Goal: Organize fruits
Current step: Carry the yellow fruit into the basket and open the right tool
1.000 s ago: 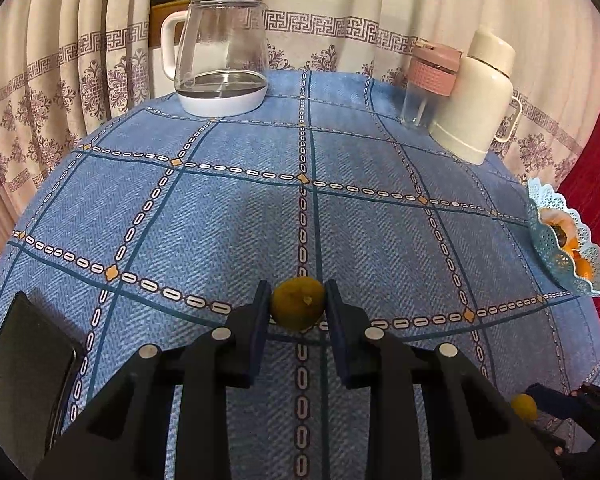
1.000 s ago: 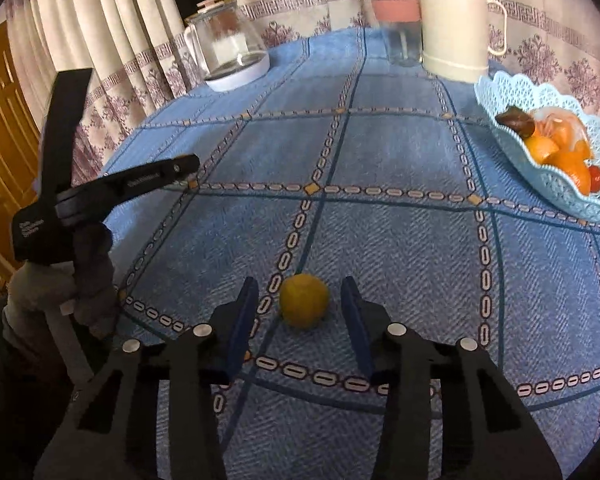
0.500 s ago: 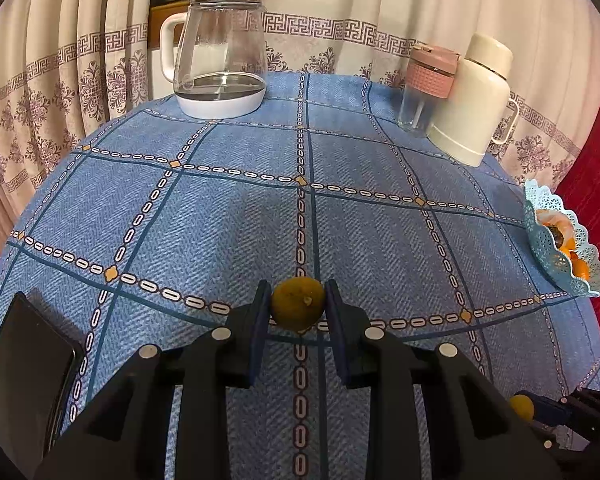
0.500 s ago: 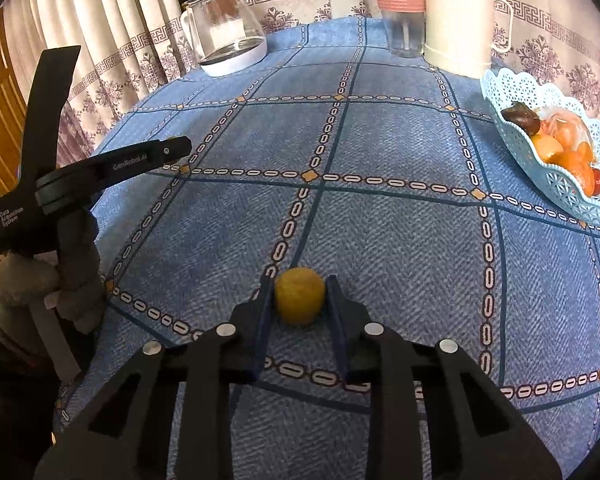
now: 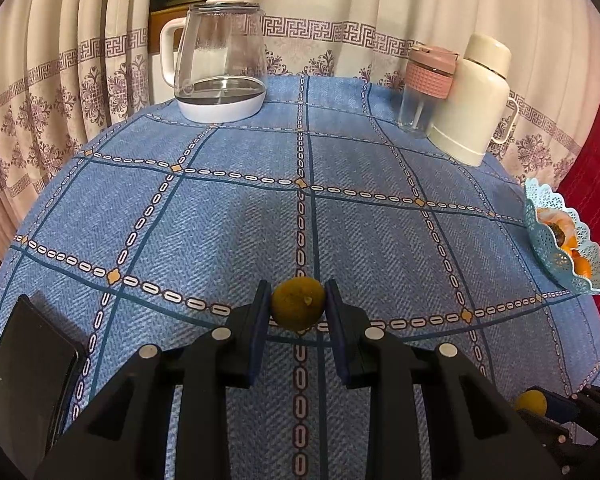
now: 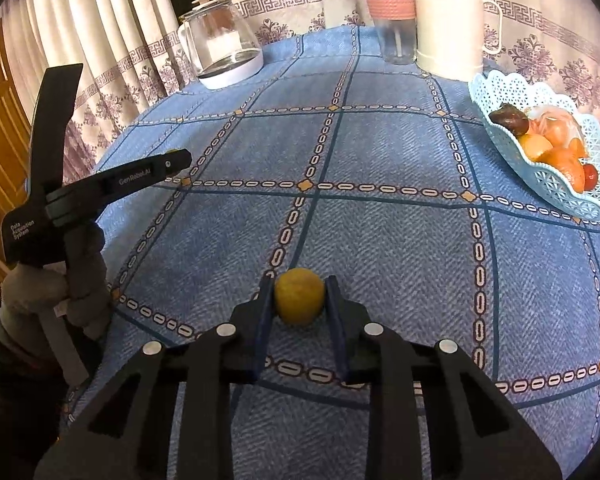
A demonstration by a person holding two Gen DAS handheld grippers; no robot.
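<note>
My left gripper (image 5: 298, 304) is shut on a small dull-yellow fruit (image 5: 298, 303) with a stem nub, held just above the blue checked tablecloth. My right gripper (image 6: 299, 298) is shut on a second small yellow fruit (image 6: 299, 296), low over the cloth. That fruit also shows at the bottom right of the left wrist view (image 5: 531, 403). A light blue lattice fruit basket (image 6: 556, 184) with several orange and dark fruits stands at the table's right side, far right in the left wrist view (image 5: 562, 256). The left gripper shows at the left of the right wrist view (image 6: 176, 159).
A glass kettle (image 5: 219, 72) on a white base stands at the back left. A pink-lidded glass cup (image 5: 426, 88) and a cream thermos jug (image 5: 474, 104) stand at the back right. A black flat object (image 5: 28, 372) lies at the front left edge. Curtains hang behind.
My right gripper has closed on its yellow fruit, which sat between open fingers a second ago. My left gripper has kept hold of its fruit and hardly moved.
</note>
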